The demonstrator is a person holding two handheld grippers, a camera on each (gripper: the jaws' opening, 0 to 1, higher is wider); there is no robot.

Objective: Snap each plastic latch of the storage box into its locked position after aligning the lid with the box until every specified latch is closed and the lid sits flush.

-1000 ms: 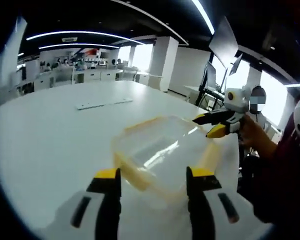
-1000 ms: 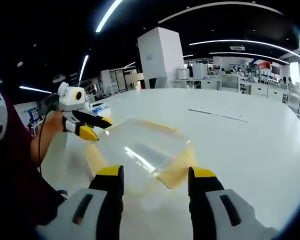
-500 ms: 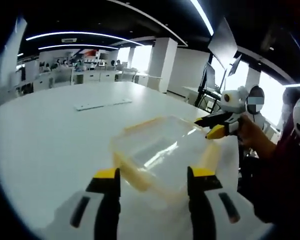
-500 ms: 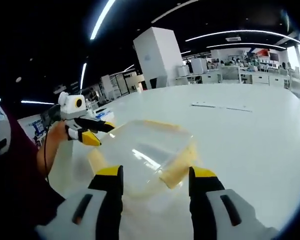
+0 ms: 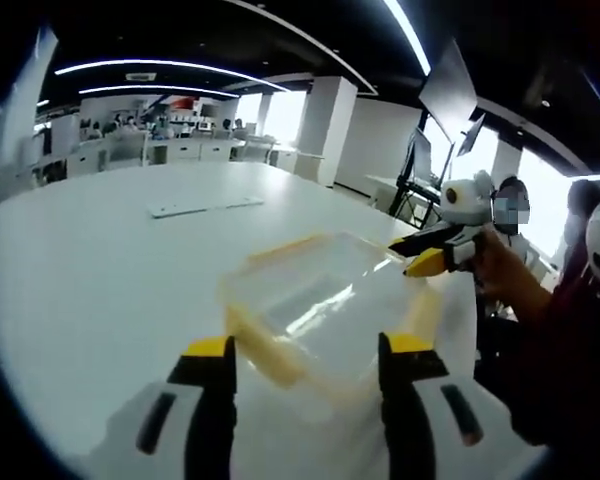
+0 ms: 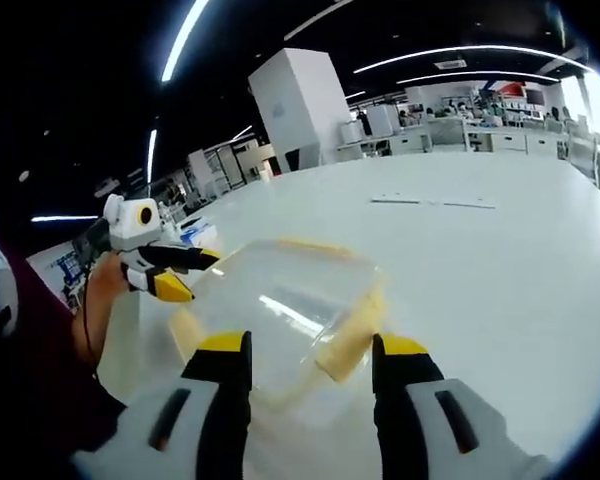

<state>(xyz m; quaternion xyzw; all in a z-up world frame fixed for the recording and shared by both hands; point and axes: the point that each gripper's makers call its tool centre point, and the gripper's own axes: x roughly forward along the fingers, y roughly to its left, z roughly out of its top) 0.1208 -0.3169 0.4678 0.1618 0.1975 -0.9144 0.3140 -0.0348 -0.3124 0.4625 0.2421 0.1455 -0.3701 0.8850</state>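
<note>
left tool (image 5: 302, 355) wide | right tool (image 6: 310, 350) wide | storage box (image 5: 325, 300) unmarked, between them

A clear storage box (image 5: 315, 305) with yellow latches sits on a broad white table (image 5: 100, 270), the main obstacle. Beyond the box, the tabletop lies bare except for a thin white strip (image 5: 208, 207) lying flat, well apart from the box. The left gripper (image 5: 305, 355) stands with jaws spread just short of the box's near edge. The right gripper (image 5: 420, 255) hovers at the box's far corner, crowding that side. The person's hand (image 5: 505, 280) and dark sleeve block the table edge beside the box.
</note>
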